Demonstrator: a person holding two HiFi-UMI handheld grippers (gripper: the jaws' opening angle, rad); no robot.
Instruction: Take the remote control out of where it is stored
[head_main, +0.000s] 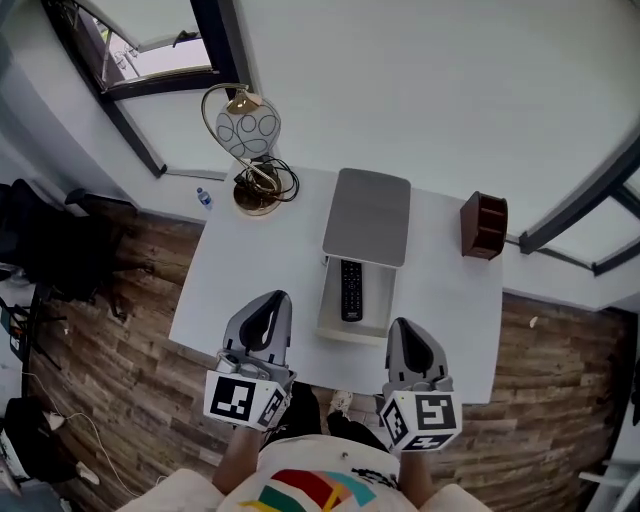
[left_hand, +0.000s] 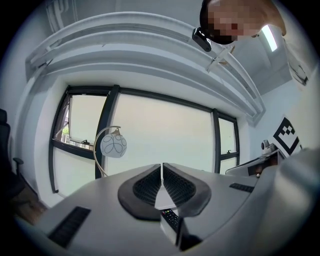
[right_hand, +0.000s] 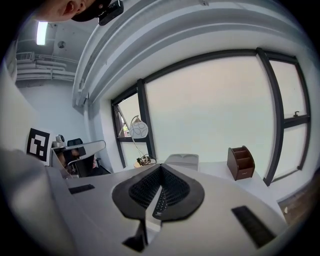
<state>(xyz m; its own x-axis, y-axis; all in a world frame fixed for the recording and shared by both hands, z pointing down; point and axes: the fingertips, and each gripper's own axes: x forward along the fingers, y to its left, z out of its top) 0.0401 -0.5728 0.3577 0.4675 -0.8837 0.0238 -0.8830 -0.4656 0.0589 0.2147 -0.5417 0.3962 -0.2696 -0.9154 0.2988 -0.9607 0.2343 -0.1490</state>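
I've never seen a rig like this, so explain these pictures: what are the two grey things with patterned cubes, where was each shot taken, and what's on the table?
There's no robot: a person holds a two-jaw gripper in each hand. The top-down picture comes from a camera on the person's head; the left gripper and right gripper show near its bottom. The other two come from cameras riding on the grippers, looking along their jaws. Both are shut and hold nothing. On the white table stand a lamp, a brown wooden organizer and a grey box whose drawer is open, with a black remote control lying inside.
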